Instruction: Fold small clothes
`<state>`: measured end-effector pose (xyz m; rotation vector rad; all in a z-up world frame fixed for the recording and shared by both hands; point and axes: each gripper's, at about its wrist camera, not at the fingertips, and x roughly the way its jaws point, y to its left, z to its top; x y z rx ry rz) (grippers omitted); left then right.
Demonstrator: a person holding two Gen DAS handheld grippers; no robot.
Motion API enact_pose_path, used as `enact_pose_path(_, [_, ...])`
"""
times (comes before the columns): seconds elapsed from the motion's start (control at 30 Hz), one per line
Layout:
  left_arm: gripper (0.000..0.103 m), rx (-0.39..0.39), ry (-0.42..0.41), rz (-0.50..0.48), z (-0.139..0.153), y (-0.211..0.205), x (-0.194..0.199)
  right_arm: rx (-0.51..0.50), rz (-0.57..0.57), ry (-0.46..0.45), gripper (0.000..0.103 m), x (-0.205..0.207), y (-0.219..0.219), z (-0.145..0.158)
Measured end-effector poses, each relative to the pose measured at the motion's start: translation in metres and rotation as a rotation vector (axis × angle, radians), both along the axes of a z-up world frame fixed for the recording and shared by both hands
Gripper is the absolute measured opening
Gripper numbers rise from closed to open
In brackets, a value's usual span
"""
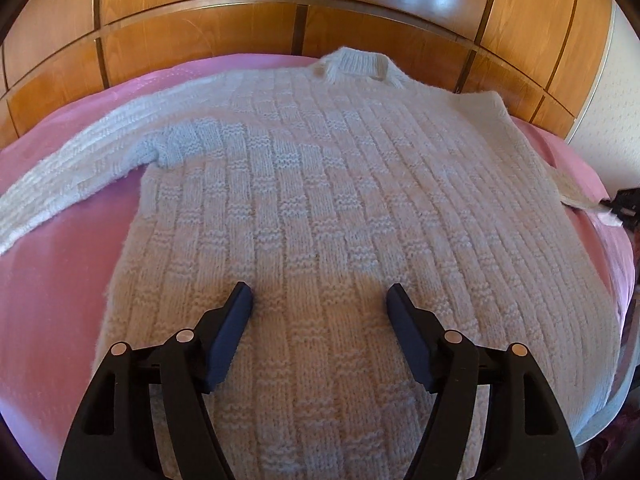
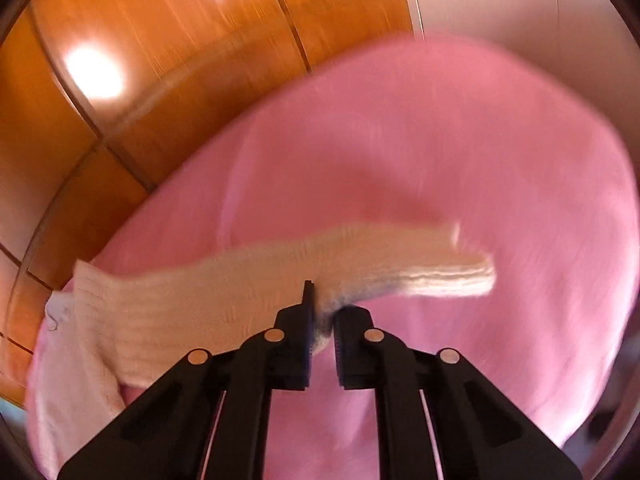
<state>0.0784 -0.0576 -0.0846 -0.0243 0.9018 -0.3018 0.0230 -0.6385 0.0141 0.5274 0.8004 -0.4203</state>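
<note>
A white knitted sweater (image 1: 320,184) lies flat on the pink bed cover (image 1: 60,280), collar (image 1: 356,62) at the far end and one sleeve (image 1: 80,168) stretched out to the left. My left gripper (image 1: 320,296) hovers over the sweater's lower body, open, with nothing between its fingers. In the blurred right wrist view my right gripper (image 2: 328,300) is shut on the sweater's other sleeve (image 2: 400,256). It pinches the knit near mid-length, and the cuff end hangs out to the right above the pink cover (image 2: 440,140).
Glossy wooden panels (image 1: 240,20) rise right behind the bed's far edge, also seen as wooden panels (image 2: 160,60) in the right wrist view. The bed drops off at the right, where a small dark object (image 1: 626,204) shows. Bare pink cover lies left of the sweater.
</note>
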Motion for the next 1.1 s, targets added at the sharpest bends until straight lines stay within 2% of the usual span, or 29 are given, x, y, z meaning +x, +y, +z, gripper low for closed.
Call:
enact_pose_path(0.1, [0.07,0.007,-0.005,0.001,0.0,-0.001,0.0,-0.179,-0.058,-0.033,0.006,0.001,-0.014,0.034])
enact_pose_path(0.17, [0.07,0.011,-0.007,0.001,-0.001,-0.002,0.001,-0.2,-0.095,-0.03,0.006,0.004,-0.028,0.038])
enact_pose_path(0.23, [0.071,0.012,-0.007,0.0,-0.001,-0.002,0.002,-0.252,-0.143,0.012,0.006,0.011,-0.04,0.033])
enact_pose_path(0.27, [0.071,0.012,-0.007,0.001,-0.001,-0.002,0.002,-0.245,-0.142,0.022,0.006,0.013,-0.044,0.029])
enact_pose_path(0.3, [0.071,0.012,-0.008,0.0,-0.001,-0.002,0.002,-0.209,-0.112,0.043,0.007,0.02,-0.046,0.019])
enact_pose_path(0.37, [0.071,0.015,-0.008,-0.002,-0.001,-0.002,0.002,-0.189,-0.085,0.086,0.016,0.029,-0.034,0.004])
enact_pose_path(0.43, [0.071,0.014,-0.004,-0.004,-0.001,-0.002,0.003,-0.174,-0.054,0.073,0.041,0.022,-0.022,-0.002])
enact_pose_path(0.5, [0.071,0.015,0.006,-0.011,0.002,0.0,0.005,-0.156,-0.024,0.055,0.058,0.011,-0.007,-0.002])
enact_pose_path(0.53, [0.071,0.012,0.013,-0.012,0.005,0.002,0.005,-0.131,0.009,0.037,0.061,0.005,0.004,0.0])
enact_pose_path(0.7, [0.071,0.006,-0.016,0.07,0.026,0.038,-0.004,0.043,0.287,-0.011,0.07,-0.019,0.078,0.0])
enact_pose_path(0.83, [0.071,-0.003,-0.019,0.179,0.036,0.092,-0.02,0.189,0.522,0.009,0.071,-0.046,0.159,-0.017])
enact_pose_path(1.0, [0.071,-0.056,0.053,0.233,0.023,0.142,-0.045,0.28,0.625,0.053,0.071,-0.071,0.214,-0.043])
enact_pose_path(1.1, [0.071,-0.124,0.081,0.203,0.017,0.151,-0.06,0.261,0.64,0.055,0.069,-0.089,0.231,-0.043])
